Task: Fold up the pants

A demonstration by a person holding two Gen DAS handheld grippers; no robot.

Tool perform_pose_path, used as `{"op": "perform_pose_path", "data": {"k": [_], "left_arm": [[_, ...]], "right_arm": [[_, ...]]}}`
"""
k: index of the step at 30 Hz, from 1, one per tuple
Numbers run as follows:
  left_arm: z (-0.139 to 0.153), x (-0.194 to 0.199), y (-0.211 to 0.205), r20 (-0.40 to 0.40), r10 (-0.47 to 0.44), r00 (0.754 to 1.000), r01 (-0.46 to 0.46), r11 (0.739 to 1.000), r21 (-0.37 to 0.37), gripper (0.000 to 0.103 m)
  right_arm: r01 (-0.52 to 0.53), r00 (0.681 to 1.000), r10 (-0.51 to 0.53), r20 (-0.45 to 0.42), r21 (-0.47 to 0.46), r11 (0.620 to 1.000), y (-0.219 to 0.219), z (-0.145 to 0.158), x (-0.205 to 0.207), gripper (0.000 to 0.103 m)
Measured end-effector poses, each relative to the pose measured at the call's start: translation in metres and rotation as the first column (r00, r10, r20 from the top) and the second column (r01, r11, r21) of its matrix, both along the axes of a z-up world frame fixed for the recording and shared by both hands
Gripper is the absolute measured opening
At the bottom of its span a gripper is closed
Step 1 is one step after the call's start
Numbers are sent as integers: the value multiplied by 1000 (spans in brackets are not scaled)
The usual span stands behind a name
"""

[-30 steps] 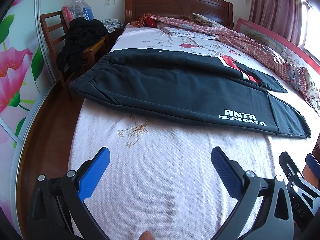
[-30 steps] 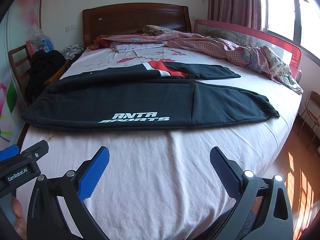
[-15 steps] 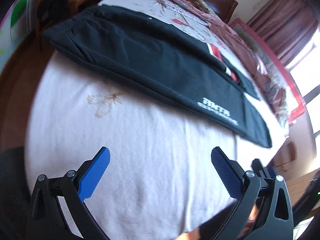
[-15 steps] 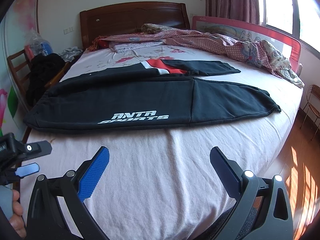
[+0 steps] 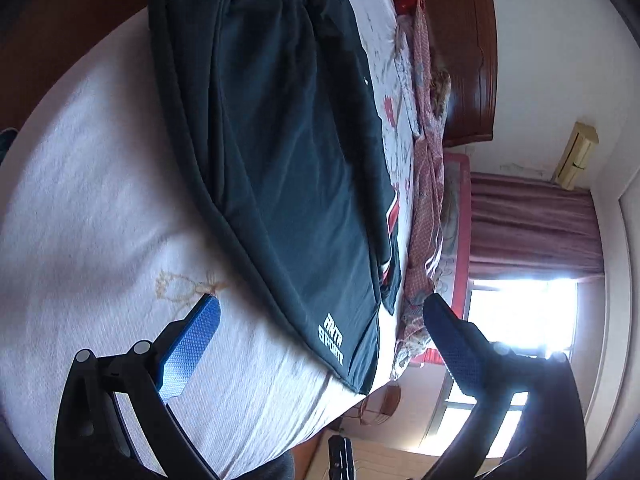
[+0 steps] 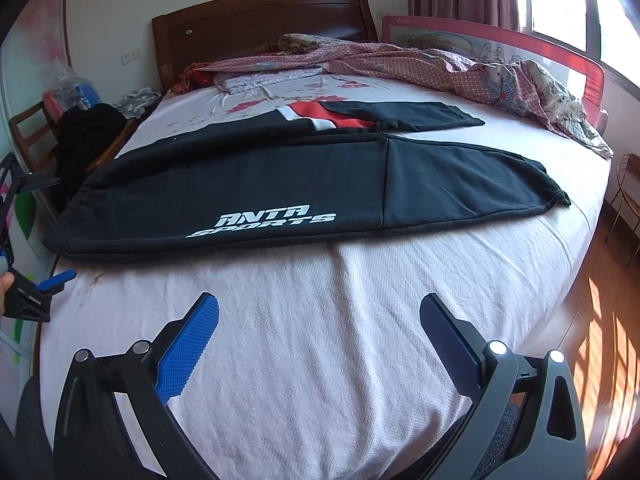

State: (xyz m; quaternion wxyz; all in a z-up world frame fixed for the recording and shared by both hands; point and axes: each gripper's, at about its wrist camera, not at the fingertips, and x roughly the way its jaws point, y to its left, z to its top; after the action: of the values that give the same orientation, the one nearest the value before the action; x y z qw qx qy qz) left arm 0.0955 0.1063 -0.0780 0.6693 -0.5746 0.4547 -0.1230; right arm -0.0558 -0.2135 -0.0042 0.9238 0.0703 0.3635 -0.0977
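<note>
Bare bedsheet [image 6: 320, 320] lies open before the pants [image 6: 280, 184].

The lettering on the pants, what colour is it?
White, on the black pants; the lettering shows best in the right wrist view.

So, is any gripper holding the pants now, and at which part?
Nothing is held. The left gripper and right gripper are both open, short of the pants.

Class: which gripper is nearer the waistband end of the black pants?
Left. The left gripper hovers by the waistband end of the pants; the right gripper hovers opposite the middle.
</note>
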Motion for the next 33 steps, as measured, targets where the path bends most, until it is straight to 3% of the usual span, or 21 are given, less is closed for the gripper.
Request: {"op": "perform_pose_path", "data": {"k": [5, 9, 18, 25, 26, 27, 29, 30, 33], "left_arm": [[-10, 15, 7, -66, 95, 993, -98, 994, -46, 101], [-12, 22, 6, -113, 136, 984, -141, 990, -33, 101], [-5, 42, 18, -86, 152, 985, -156, 987, -46, 101], [-5, 50, 20, -81, 103, 991, -108, 993, -54, 98], [-6, 50, 21, -93, 94, 991, -98, 994, -38, 95], [-7, 50, 22, -109, 80, 991, -82, 996, -18, 85], [-10, 52, 26, -159, 59, 985, -56, 998, 25, 51], [-15, 50, 29, -192, 57, 980, -52, 998, 30, 20], [-34, 43, 39, -232, 87, 969, -108, 991, -78, 11]], "right_arm": [[6, 1000, -6, -11, 6, 1000, -2, -3, 2, 100], [11, 1000, -11, -23, 19, 1000, -5, -6, 5, 100], [2, 999, -1, -42, 24, 1000, -2, -9, 6, 100], [-1, 999, 2, -52, 30, 1000, -2, -11, 8, 100], [0, 999, 2, -54, 34, 999, -3, -11, 8, 100], [1, 998, 1, -57, 42, 999, -4, -12, 8, 100], [9, 998, -5, -61, 64, 998, -8, -12, 9, 100], [14, 998, -10, -63, 74, 997, -10, -12, 9, 100], [24, 998, -17, -68, 104, 994, -15, -12, 9, 100]]}}
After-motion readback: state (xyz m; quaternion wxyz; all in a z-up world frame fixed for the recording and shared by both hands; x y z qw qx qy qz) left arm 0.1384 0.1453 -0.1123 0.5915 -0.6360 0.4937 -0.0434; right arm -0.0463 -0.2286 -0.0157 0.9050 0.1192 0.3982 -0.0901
